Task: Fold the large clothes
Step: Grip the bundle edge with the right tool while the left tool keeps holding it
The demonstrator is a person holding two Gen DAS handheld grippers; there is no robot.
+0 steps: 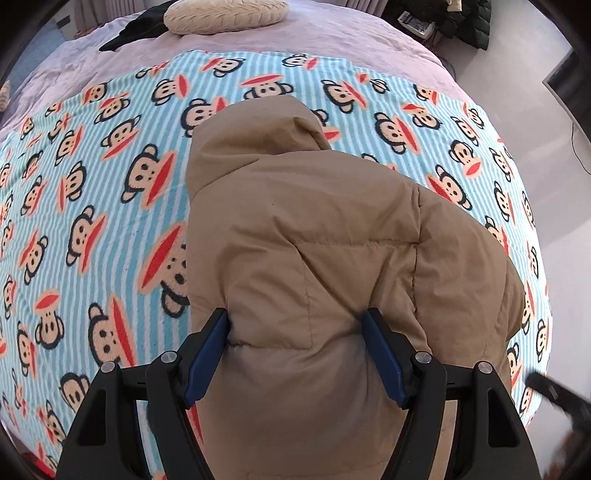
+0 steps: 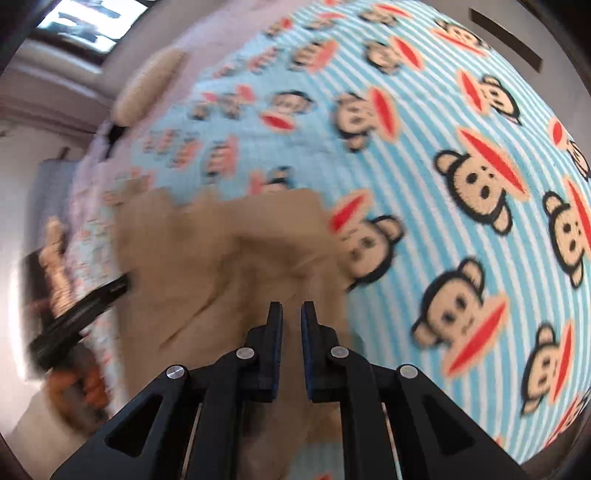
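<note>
Big bed (image 1: 332,40) fills both views, lilac cover at the far end, w/ a blue-striped monkey-print blanket (image 1: 92,221) spread over most of it. On the blanket, centre-near in the left wrist view, lies the tan puffer jacket (image 1: 314,240), bunched into a tall padded mound, hood end pointing far.

Left gripper (image 1: 297,321): fingers spread wide, one each side of the jacket's near bulk, blue pads touching the fabric but not squeezed in. Right gripper (image 2: 291,310): fingers nearly together, a thin gap between them, hovering over the jacket (image 2: 229,266); can't tell if any cloth sits in that gap, view's blurred.

Only the left wrist view gives a sharp look: quilting seams, a cream round cushion (image 1: 225,14) at the far end, dark garment (image 1: 136,33) beside it, pale floor (image 1: 517,62) on the right w/ clutter far off. Right wrist view alone shows the left gripper (image 2: 77,314) from outside, at the jacket's left edge, plus a bright window (image 2: 85,22) far left.
</note>
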